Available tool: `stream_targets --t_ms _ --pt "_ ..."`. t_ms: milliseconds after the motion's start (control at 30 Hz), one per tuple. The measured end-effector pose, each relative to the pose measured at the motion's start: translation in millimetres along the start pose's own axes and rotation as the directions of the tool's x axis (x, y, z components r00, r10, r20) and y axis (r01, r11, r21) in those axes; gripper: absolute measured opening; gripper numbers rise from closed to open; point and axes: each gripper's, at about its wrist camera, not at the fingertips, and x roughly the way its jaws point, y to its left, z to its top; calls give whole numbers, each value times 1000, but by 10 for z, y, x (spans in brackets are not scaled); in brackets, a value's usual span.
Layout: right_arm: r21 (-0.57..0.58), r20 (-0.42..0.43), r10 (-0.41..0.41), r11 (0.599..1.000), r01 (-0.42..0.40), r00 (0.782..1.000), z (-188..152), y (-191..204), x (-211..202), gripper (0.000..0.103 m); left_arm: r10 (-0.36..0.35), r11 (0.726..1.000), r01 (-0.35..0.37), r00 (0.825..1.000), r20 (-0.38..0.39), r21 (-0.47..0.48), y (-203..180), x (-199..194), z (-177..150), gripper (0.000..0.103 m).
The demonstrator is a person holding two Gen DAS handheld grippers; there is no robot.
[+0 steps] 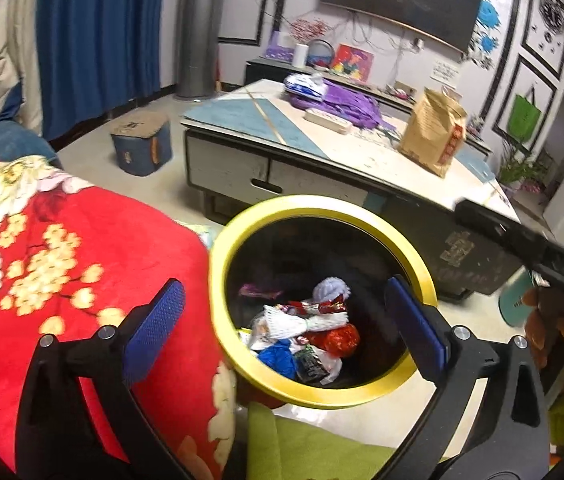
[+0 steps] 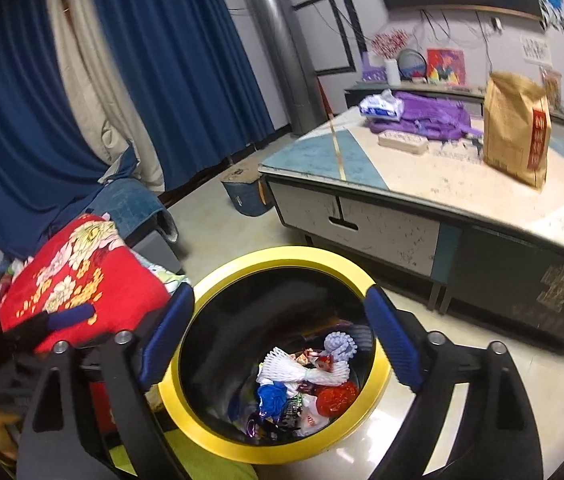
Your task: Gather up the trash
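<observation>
A round bin with a yellow rim (image 1: 324,398) (image 2: 209,280) stands on the floor below both grippers. Inside lies a pile of trash (image 1: 306,336) (image 2: 306,388): white foam netting, red and blue wrappers, a dark snack packet. My left gripper (image 1: 282,320) is open and empty above the bin's mouth. My right gripper (image 2: 282,324) is open and empty above the bin too. The right gripper's dark body (image 1: 530,248) shows at the right edge of the left wrist view. A blue-padded finger of the left gripper (image 2: 69,316) shows at the left of the right wrist view.
A low coffee table (image 1: 241,168) (image 2: 402,216) stands behind the bin, holding a brown paper bag (image 1: 434,132) (image 2: 516,128), a purple bag (image 1: 342,102) and a tissue pack (image 2: 382,106). A red floral blanket (image 1: 61,260) (image 2: 81,276) lies to the left. A blue stool (image 1: 141,148) sits on the floor.
</observation>
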Motion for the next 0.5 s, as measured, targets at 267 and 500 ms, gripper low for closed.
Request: stream_targets --t_ms 267,500 --pt "-98 89 46 995 -38 995 -108 397 -304 96 78 994 -71 993 86 -84 240 -428 -17 92" --pt "-196 132 99 978 -72 986 -231 787 -491 97 123 988 -106 980 159 -108 339 -791 -113 92"
